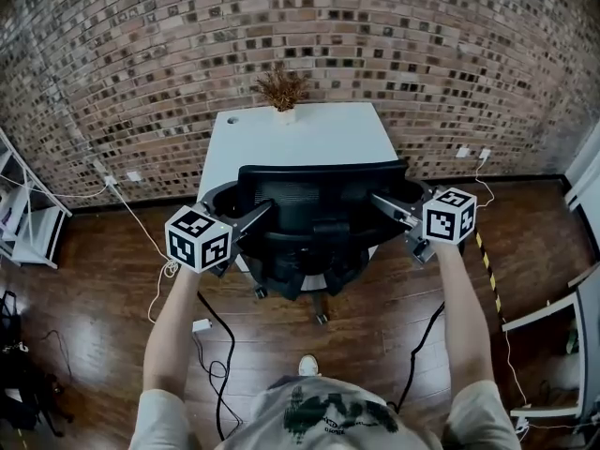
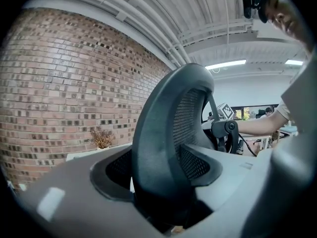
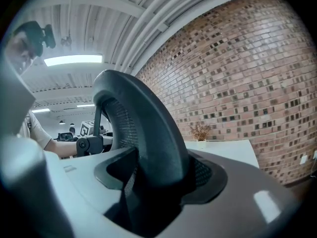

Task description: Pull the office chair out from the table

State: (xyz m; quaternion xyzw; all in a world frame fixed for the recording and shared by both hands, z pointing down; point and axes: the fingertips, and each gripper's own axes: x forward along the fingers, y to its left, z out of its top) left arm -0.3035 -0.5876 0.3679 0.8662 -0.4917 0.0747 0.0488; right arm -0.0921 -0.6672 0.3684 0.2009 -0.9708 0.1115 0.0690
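Where the office chair [image 1: 314, 237] stands: tucked in at the near edge of the counter [image 1: 300, 139], with the backrest [image 1: 319, 184] turned away from the counter.
Left gripper [image 1: 253, 217]: fingers [image 2: 59, 202] are closed on the backrest's left edge.
Right gripper [image 1: 387, 204]: fingers [image 3: 257, 202] are closed on its right edge.
Backrest axis: laid parallel to the counter's near edge.
Pull: judged straight away from the counter, with both hands equally near.

Matt plastic-and-mesh chair [image 1: 309, 204], smooth white table [image 1: 309, 139], glossy wood floor [image 1: 94, 326], rough brick wall [image 1: 281, 17]
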